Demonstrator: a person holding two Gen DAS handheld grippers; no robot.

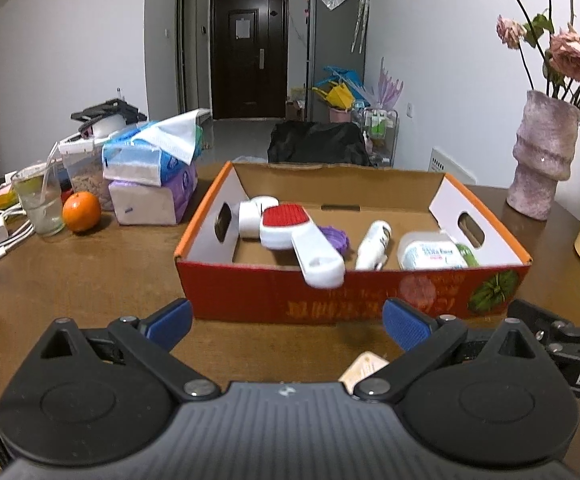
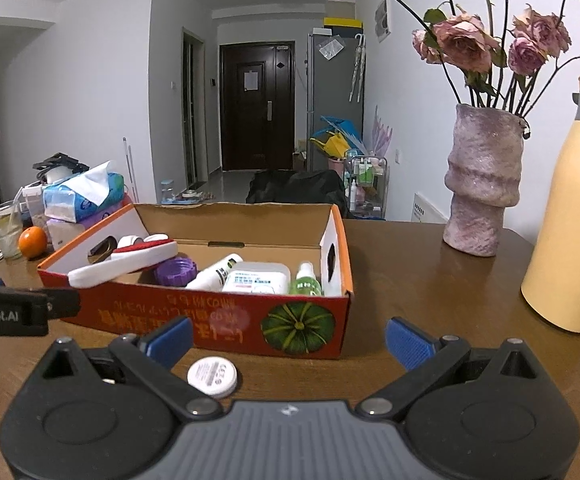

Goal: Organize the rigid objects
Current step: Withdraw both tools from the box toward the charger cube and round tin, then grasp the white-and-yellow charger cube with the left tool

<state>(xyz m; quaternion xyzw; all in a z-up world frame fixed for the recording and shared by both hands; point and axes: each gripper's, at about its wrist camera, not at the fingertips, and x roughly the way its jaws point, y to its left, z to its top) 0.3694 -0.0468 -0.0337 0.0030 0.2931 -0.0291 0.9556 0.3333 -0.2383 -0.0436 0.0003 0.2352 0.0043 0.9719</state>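
Both of my grippers sit low in front of the cardboard box [image 1: 350, 292], spread wide and carrying nothing.

From the left wrist view, the left gripper [image 1: 287, 322] has its blue pads well apart with bare table between them. The box already holds a lint brush [image 1: 290, 226] whose white handle sticks out over the near wall, a purple lid [image 1: 336, 238], a white bottle [image 1: 374, 244] and a wipes pack [image 1: 434, 254]. I see a pale, flat thing [image 1: 364, 366] peeking past the gripper body, too hidden to name. My worry here: that overhanging handle. If I raise the gripper carelessly near the box's front wall, I could clip it and lever the brush out.

From the right wrist view, the right gripper [image 2: 290, 338] is likewise fully open and empty. A round white tin [image 2: 212, 377] lies on the table just in front of the box, beside the left finger [image 2: 169, 338] (probably the next item to go in). It is flat and low, so the pads may skid over it or push it under the box edge. The vase [image 2: 482, 184] and the yellow flask [image 2: 566, 220] stand to the right, and a wide swing could topple either.
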